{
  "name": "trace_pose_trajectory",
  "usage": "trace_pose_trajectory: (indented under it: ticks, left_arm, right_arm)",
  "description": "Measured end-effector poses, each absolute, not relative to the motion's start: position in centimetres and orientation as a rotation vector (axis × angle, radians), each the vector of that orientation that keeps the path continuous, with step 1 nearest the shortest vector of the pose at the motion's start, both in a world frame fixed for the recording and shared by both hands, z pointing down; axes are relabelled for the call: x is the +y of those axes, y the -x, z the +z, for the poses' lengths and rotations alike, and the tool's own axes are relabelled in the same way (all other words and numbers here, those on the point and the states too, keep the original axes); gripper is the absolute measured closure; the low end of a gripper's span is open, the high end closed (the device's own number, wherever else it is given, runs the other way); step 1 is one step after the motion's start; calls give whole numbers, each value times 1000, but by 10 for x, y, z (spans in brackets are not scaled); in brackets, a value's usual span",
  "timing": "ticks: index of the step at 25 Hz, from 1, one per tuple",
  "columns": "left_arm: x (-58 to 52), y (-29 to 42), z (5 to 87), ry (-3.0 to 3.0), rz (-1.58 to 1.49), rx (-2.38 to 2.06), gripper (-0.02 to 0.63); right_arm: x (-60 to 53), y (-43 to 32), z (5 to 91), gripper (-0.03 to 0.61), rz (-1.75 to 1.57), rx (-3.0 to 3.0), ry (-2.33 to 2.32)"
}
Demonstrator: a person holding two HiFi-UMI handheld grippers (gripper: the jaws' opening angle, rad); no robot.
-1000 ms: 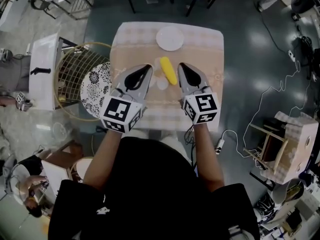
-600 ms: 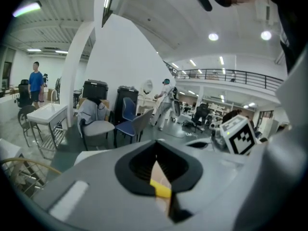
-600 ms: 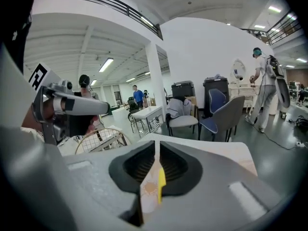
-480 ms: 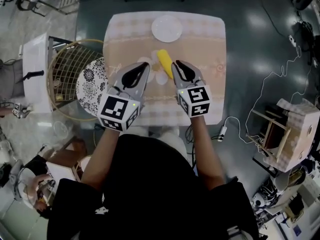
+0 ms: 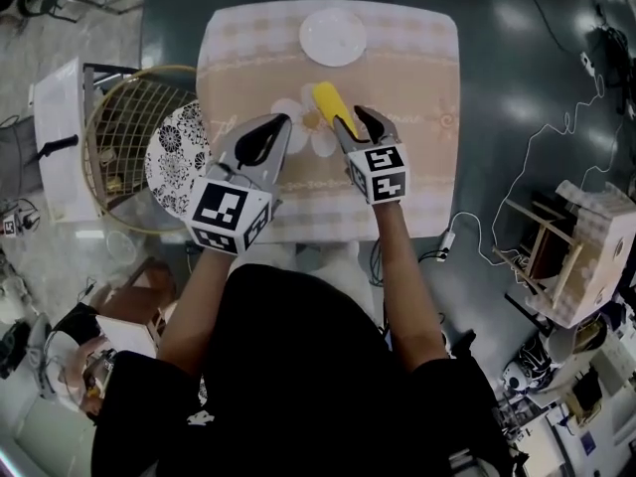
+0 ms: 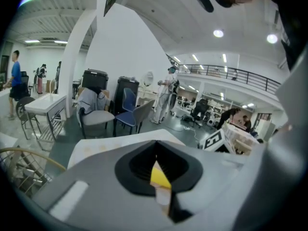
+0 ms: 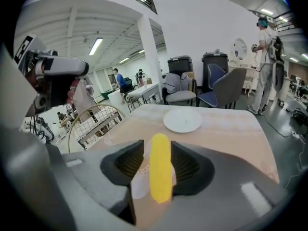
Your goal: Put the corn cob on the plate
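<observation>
In the head view, a square table [image 5: 417, 68] draped in a beige checked cloth is standing in front of the person, with a small round white plate [image 5: 333, 37] sitting near its 12 o'clock edge and the yellow corn cob [image 5: 327, 101] lying on the cloth near the middle, just below the plate, its length running from 11 o'clock to 5 o'clock over a white flower print [image 5: 301, 125]. The right gripper [image 5: 354, 120] is reaching in at the cob's 5 o'clock end, and its jaws have just been opening, with that end of the cob between them. The left gripper [image 5: 278, 123] is hanging apart from the cob at its 8 o'clock side, pointing toward 1 o'clock, with its fingers looking closed. A round gold-rimmed wire basket [image 5: 111, 132] is standing off the table at 9 o'clock. In the left gripper view, the left gripper's jaws are meeting at their tips, leaving only a thin slit behind them through which a sliver of the corn cob [image 6: 160, 176] and the cloth are showing; nothing is being held. In the right gripper view, the right gripper [image 7: 158, 146] is standing with its ribbed black pads apart, the corn cob [image 7: 160, 170] lying lengthwise between them on the table [image 7: 231, 129], a clear gap showing at the 9 o'clock pad, so the cob is not being clamped. The plate [image 7: 182, 121] is sitting beyond the cob at 12 o'clock, empty, and the wire basket [image 7: 96, 121] is showing at 10 o'clock
</observation>
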State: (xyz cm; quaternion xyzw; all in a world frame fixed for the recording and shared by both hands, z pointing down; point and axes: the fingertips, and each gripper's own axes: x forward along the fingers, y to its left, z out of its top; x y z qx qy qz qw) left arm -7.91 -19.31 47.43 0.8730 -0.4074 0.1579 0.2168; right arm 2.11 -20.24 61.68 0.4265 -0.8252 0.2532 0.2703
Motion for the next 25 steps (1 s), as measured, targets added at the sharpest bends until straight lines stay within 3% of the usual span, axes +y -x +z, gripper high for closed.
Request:
trace_pose_trajectory:
  ticks: [14,25]
  left_arm:
    - [-201,80,502,-2400,482,-1070,609]
    - [-195,84,520,-2359,505,-1062,609]
  right_arm:
    - [-207,-1,690,307,716,-2099,-1055]
    - [-209,0,715,299,680,-2049,-1030]
